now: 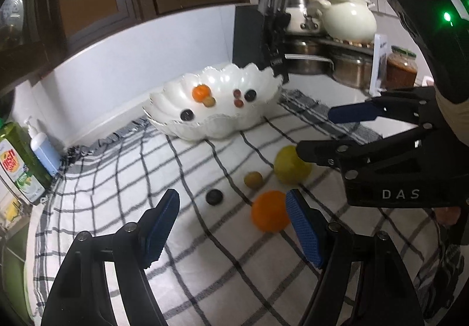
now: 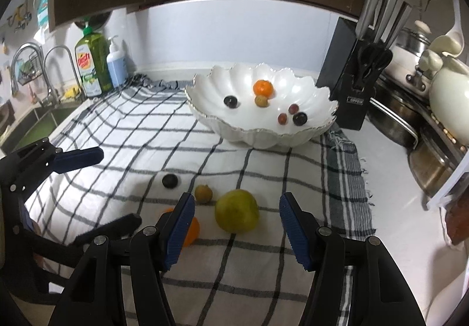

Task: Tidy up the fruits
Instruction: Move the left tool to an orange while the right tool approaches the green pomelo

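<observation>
Kitchen counter under dark wall cabinets, spread with a checked cloth [image 2: 140,132]; items listed left to right

- Sink [image 2: 44,121] and taps at the far left, then a green dish-soap bottle [image 2: 89,62] and a blue pump bottle [image 2: 116,61] against the wall
- Left gripper [image 1: 231,226]: angled down toward the cloth, tongs apart and empty; the orange [image 1: 269,210] lies just beside its right pad, not yet between the pads
- Loose fruit on the cloth: dark plum [image 2: 170,181], small brown fruit [image 2: 203,193], green-yellow pear [image 2: 236,211], all near one another
- Right gripper [image 2: 236,228]: tilted down, tongs apart and empty, the pear lying ahead between the two pads, untouched
- White scalloped bowl [image 2: 310,132] further back, already holding a small orange, two dark plums and three smaller fruits
- Knife block [image 2: 351,83], steel pots and a cream pot [image 2: 448,94] at the right

Step in hand, by my reading: approach for pick-up, four fruits left to go. Next move calls for lowering until the pads flank a fruit, then closing gently
</observation>
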The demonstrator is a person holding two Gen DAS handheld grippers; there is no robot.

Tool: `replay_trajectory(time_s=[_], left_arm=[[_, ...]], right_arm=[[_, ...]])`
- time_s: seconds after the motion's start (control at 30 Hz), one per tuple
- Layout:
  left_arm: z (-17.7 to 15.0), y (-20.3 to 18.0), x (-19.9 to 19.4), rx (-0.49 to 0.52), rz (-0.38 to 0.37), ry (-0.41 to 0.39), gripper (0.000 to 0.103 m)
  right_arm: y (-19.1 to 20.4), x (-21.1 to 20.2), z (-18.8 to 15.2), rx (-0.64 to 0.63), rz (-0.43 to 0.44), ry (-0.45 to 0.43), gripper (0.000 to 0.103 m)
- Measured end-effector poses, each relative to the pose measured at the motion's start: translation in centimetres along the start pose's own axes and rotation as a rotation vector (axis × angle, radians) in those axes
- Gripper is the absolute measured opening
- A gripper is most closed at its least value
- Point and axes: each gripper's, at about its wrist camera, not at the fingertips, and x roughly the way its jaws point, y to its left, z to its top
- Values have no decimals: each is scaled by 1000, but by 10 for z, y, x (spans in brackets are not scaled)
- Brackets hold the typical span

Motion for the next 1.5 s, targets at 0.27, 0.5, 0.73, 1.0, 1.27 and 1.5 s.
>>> replay_trajectory(time_s=[0.27, 0.5, 0.73, 1.0, 1.27, 1.5], left_arm=[[-11, -7, 21, 9, -52, 64, 74], [-14, -11, 35, 8, -97, 93, 72], [-14, -15, 52, 5, -136, 123, 63], [-15, -13, 62, -24, -179, 150, 53], [-14, -15, 63, -18, -208, 147, 43], [-14, -13, 62, -16, -211, 148, 42]], right_arm=[[0, 20, -6, -26, 9, 50, 61], [-3, 39, -9, -6, 36, 105, 61], [-8, 55, -10, 28, 36, 132, 61], [-12, 70, -10, 58, 61, 155, 61], [-11, 76, -11, 66, 62, 172, 57], [-10, 77, -13, 79, 55, 161, 50]])
